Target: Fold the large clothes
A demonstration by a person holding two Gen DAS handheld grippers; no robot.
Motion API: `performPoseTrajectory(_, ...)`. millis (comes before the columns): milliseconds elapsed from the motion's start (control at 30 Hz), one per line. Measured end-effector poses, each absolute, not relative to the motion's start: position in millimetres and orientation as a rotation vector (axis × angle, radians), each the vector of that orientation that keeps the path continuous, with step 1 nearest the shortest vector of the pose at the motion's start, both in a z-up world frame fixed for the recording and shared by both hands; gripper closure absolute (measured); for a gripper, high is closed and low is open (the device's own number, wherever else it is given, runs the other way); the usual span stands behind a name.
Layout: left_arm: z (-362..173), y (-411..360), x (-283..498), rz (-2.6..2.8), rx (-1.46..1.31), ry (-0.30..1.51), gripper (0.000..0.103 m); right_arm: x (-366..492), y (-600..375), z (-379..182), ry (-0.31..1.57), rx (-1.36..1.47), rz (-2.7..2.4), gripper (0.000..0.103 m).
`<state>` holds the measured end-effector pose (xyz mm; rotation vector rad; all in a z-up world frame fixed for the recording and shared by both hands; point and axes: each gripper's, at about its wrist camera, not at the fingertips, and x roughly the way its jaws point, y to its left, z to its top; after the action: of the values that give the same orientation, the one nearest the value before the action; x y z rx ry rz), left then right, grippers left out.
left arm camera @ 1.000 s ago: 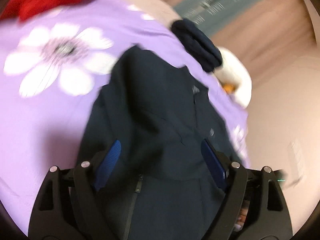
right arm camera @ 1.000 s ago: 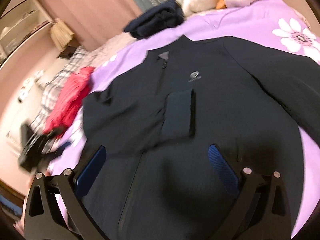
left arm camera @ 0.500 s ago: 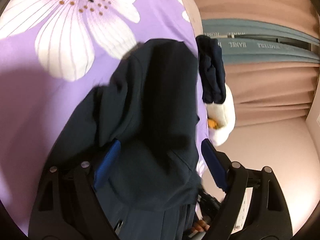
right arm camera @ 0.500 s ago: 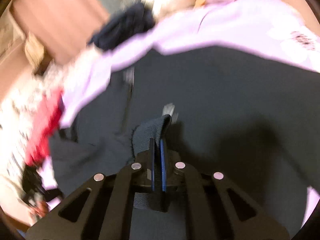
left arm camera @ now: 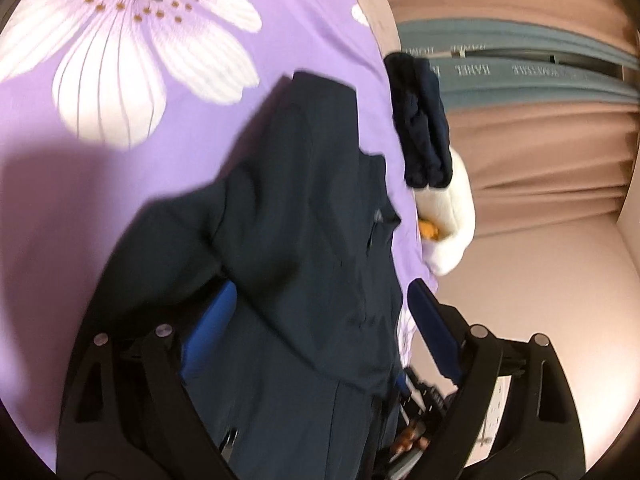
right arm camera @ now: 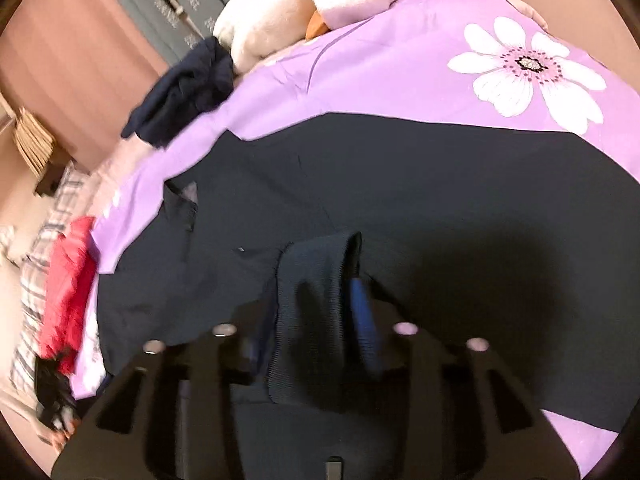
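Left tongs: left gripper [left arm camera: 320, 316] spread wide, holding nothing; navy jacket [left arm camera: 304, 216] lies bunched between its pads, running toward 12 o'clock
Right tongs: right gripper [right arm camera: 308, 316] partly open around the ribbed cuff [right arm camera: 316, 280]; whether it pinches I cannot tell
Jacket: spread on the purple bedspread [right arm camera: 380, 72]; long axis from 9 to 3 o'clock in the right view; the right gripper looks nearer the sleeve to fold
Containers: none seen; folded dark garment [right arm camera: 184, 92] and white plush [right arm camera: 280, 12] at 11 o'clock

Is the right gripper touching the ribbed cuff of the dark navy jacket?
Touching. The right wrist view shows the right gripper with the ribbed cuff of the dark navy jacket draped between its blue pads.
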<state>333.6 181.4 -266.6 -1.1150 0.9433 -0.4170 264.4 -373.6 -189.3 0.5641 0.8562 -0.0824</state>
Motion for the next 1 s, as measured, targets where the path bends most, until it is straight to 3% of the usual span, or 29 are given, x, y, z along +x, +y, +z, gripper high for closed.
performPoseTrajectory(167,-270.1,167.4,348.1,-0.381,-0.989,1.009,0.014,280.0,-351.5,-201.8,0.927,0.498,-0.060,0.061)
performPoseTrajectory(200,-266.8,164.3,354.2,-0.355,-0.947,1.004,0.015,283.7,-346.6,-202.7,0.938,0.470,-0.068,0.074)
performPoseTrajectory(267,-261.6,160.8,362.0,-0.303,-0.896,0.982,0.020,287.5,-341.3,-202.2,0.940,0.427,-0.086,0.091)
performPoseTrajectory(300,-259.0,159.7,365.8,-0.277,-0.863,0.965,0.031,289.3,-338.6,-198.6,0.928,0.416,-0.082,0.099)
performPoseTrajectory(333,-257.7,159.9,368.4,-0.254,-0.837,0.949,0.046,290.2,-336.7,-193.6,0.911,0.410,-0.077,0.099)
performPoseTrajectory(433,-259.0,169.7,369.4,-0.221,-0.831,0.923,0.065,290.3,-332.9,-170.9,0.826,0.409,-0.041,0.100)
performPoseTrajectory(533,-264.0,187.3,363.0,-0.168,-0.851,0.897,0.069,292.9,-330.6,-162.2,0.783,0.369,-0.049,0.100)
performPoseTrajectory(600,-272.2,197.9,361.9,-0.147,-0.889,0.907,0.071,304.8,-331.9,-180.9,0.853,0.341,-0.079,0.100)
performPoseTrajectory(700,-275.4,201.8,362.1,-0.158,-0.898,0.929,0.071,313.8,-333.1,-209.1,0.951,0.321,-0.110,0.100)
performPoseTrajectory(767,-267.1,200.3,360.6,-0.167,-0.842,0.957,0.061,311.2,-333.7,-211.6,0.970,0.345,-0.099,0.099)
performPoseTrajectory(800,-263.8,202.1,357.8,-0.171,-0.827,0.962,0.049,308.5,-335.1,-209.2,0.967,0.350,-0.101,0.094)
performPoseTrajectory(900,-245.5,206.0,345.2,-0.165,-0.734,0.970,0.028,297.0,-342.6,-189.8,0.918,0.320,-0.133,0.081)
performPoseTrajectory(1000,-219.1,206.8,338.8,-0.167,-0.619,0.921,0.027,293.1,-336.4,-166.9,0.858,0.268,-0.083,0.078)
